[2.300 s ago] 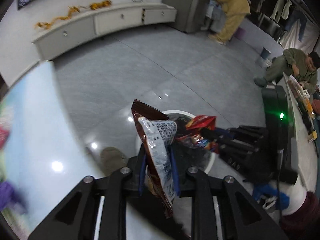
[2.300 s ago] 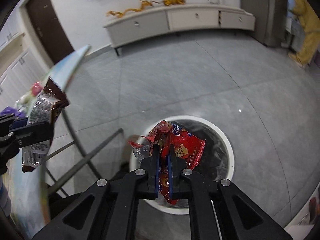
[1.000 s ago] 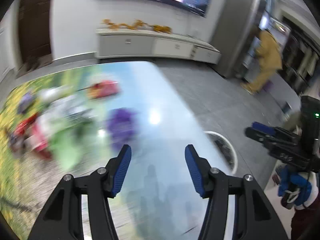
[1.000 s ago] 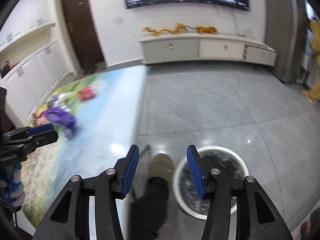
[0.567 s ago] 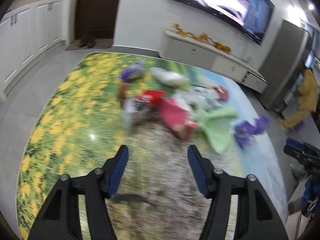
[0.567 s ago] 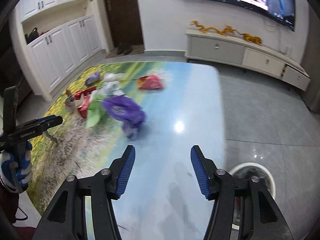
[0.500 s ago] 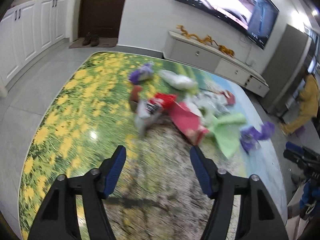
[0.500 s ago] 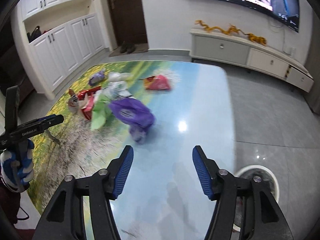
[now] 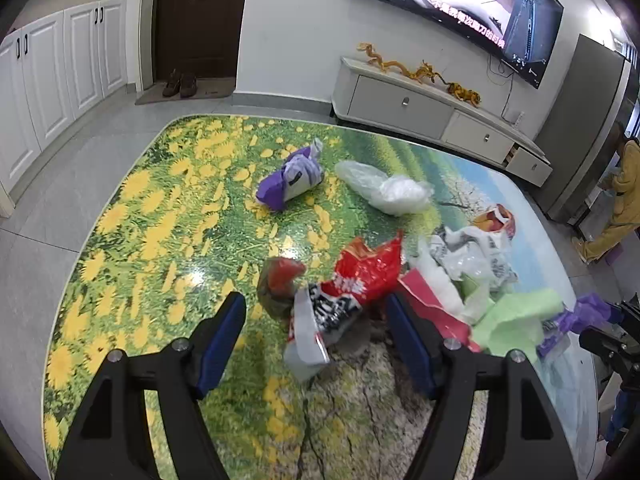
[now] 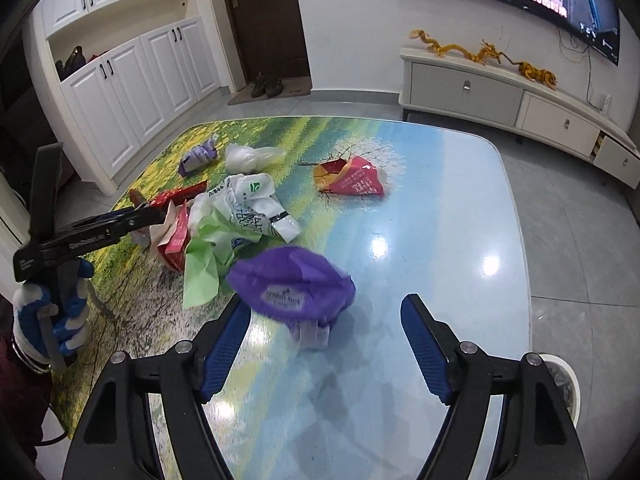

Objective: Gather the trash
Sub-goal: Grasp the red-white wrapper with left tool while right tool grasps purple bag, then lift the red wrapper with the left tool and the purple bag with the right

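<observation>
Trash lies on a table with a flower-and-sky print [image 9: 168, 216]. My left gripper [image 9: 316, 312] is open and empty, just above a red and white snack wrapper [image 9: 352, 284]; it also shows at the left of the right wrist view [image 10: 132, 216]. My right gripper [image 10: 326, 320] is open and empty over a purple wrapper [image 10: 292, 284]. Other trash: a purple and white packet [image 9: 290, 180], a clear plastic bag [image 9: 384, 192], a white plastic bag [image 10: 248, 204], a light green bag [image 10: 208, 256] and a red and yellow wrapper [image 10: 352, 180].
A white-rimmed trash bin [image 10: 560, 376] stands on the floor at the table's near right corner. A low white TV cabinet [image 10: 500, 96] runs along the far wall. White cupboards [image 10: 128, 88] line the left. A person in yellow [image 9: 624, 200] stands far right.
Both grippers dropped their wrappers at the bin, opened, and swung back over the table. In the last half second both came closer to the trash pile.
</observation>
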Motion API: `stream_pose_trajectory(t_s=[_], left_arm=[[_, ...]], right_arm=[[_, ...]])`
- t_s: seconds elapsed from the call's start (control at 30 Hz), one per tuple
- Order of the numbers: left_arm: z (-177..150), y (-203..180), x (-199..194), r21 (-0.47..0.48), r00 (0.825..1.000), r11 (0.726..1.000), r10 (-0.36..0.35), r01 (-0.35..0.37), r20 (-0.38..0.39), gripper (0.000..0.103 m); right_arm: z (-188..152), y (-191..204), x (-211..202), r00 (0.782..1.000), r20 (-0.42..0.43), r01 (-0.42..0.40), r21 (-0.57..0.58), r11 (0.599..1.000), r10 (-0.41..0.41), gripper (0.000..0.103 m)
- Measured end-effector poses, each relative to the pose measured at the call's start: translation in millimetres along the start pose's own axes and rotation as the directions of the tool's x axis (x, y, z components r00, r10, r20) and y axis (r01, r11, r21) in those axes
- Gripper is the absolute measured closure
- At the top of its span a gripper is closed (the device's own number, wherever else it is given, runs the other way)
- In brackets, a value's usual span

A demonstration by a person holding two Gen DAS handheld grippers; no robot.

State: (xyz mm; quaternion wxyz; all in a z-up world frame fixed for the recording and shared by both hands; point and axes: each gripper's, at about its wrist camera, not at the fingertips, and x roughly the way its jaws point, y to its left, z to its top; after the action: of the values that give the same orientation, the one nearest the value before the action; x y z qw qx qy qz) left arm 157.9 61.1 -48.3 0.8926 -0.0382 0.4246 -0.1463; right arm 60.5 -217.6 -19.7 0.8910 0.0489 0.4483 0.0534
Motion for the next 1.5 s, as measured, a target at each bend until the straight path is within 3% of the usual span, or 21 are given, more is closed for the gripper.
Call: stream_pose_trajectory(t_s=[0.2,0.37,0.53,1.03,1.17,1.3,1.4,1.5], left_arm=[[5,12,6,-0.047,0.999,0.998,-0.034,0.035,0.020,0.034],[5,22,4,-0.093,0.995,0.991,-0.096,0.098,0.017,0.053],[1,39,-3,-0.171,0.982,0.967,-0.190,0.190,0.018,0.067],[-9,48,-41,-0.241,0.958,0.927,-0.284,0.287,0.050,0.068],[-10,46,-44,-0.234,0.965,0.936,-0.260,0.262,0.040,0.068],[-9,40,-43,-0.203,0.981,0.960,-0.192,0.191,0.019,0.066],[-8,34,-37,-0.184,0.984,0.967,-0.180,0.178,0.002,0.058],[-5,28,-31,-0.151,0.985,0.974,-0.171,0.167,-0.009,0.057]], right_arm=[[10,5,13,1.000,0.006,-0.025,-0.019,1.000,0.025,0.030],[12,3,19,0.999,0.006,-0.053,-0.010,0.999,0.053,0.078],[8,2,16,0.997,0.019,-0.072,-0.002,0.997,0.072,0.088],[-14,7,-13,0.996,0.033,-0.086,-0.043,0.995,0.087,0.090],[-20,9,-19,0.996,0.030,-0.086,-0.059,0.995,0.088,0.090],[-25,10,-19,0.996,0.016,-0.090,-0.061,0.994,0.091,0.090],[-28,14,-18,0.997,-0.002,-0.083,-0.074,0.994,0.083,0.090],[-27,17,-16,0.997,-0.019,-0.074,-0.092,0.993,0.073,0.090]])
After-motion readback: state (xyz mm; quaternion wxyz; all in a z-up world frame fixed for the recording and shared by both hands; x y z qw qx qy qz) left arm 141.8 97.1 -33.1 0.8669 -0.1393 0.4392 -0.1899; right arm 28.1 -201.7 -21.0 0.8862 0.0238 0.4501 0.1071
